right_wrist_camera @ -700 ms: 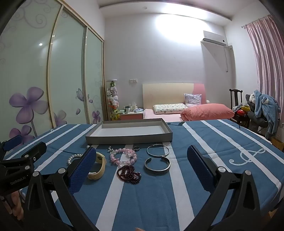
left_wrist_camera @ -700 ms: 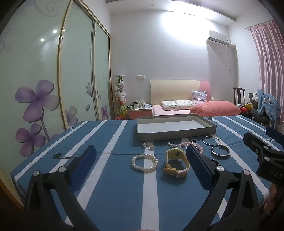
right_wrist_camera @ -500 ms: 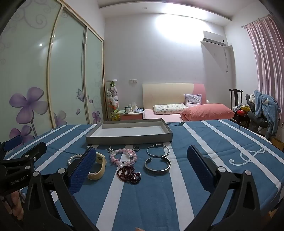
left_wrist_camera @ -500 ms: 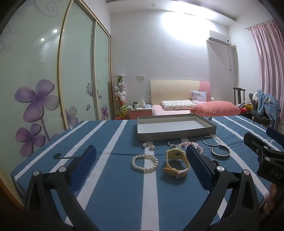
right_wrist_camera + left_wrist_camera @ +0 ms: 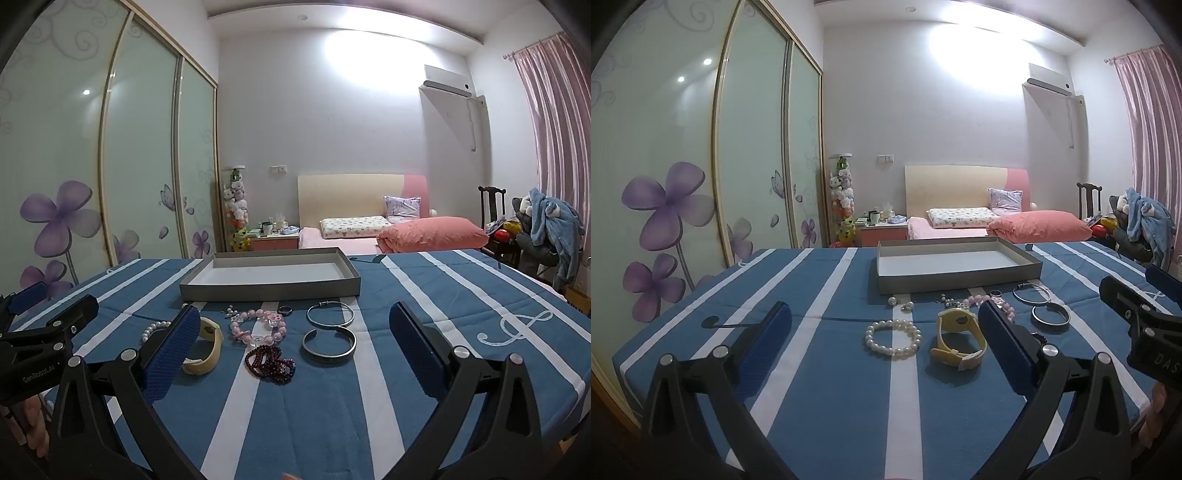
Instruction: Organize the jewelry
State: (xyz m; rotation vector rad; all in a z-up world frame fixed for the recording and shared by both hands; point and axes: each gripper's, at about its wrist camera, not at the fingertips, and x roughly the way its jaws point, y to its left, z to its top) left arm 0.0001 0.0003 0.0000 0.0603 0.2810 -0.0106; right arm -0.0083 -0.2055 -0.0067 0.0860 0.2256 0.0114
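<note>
- Bedroom table under blue striped cloth (image 5: 332, 413); grey tray (image 5: 269, 286) sat far, empty, presumably the destination.
- Pearl bracelet (image 5: 893, 338), yellow watch (image 5: 958, 338), bangles (image 5: 330, 345) lay loose near the tray.
- Left gripper (image 5: 882, 345) and right gripper (image 5: 291, 347) both gaped wide, holding nothing, likely readied for picking.

Left gripper (image 5: 886, 338) low over blue-and-white striped worktop (image 5: 827, 387), blue-padded fingers (image 5: 768, 332) spread wide, nothing between the pads. Ahead, between them: pearl bracelet (image 5: 892, 338) flat on a white stripe, yellow watch (image 5: 958, 338) just beside it. Farther back, grey tray (image 5: 956, 278), shallow and open. In front of the tray: loose pearls (image 5: 900, 302), pink bead bracelet (image 5: 991, 301), thin silver bangle (image 5: 1031, 294), wider silver cuff (image 5: 1050, 316). Right gripper (image 5: 1145, 325) at right edge.
</note>
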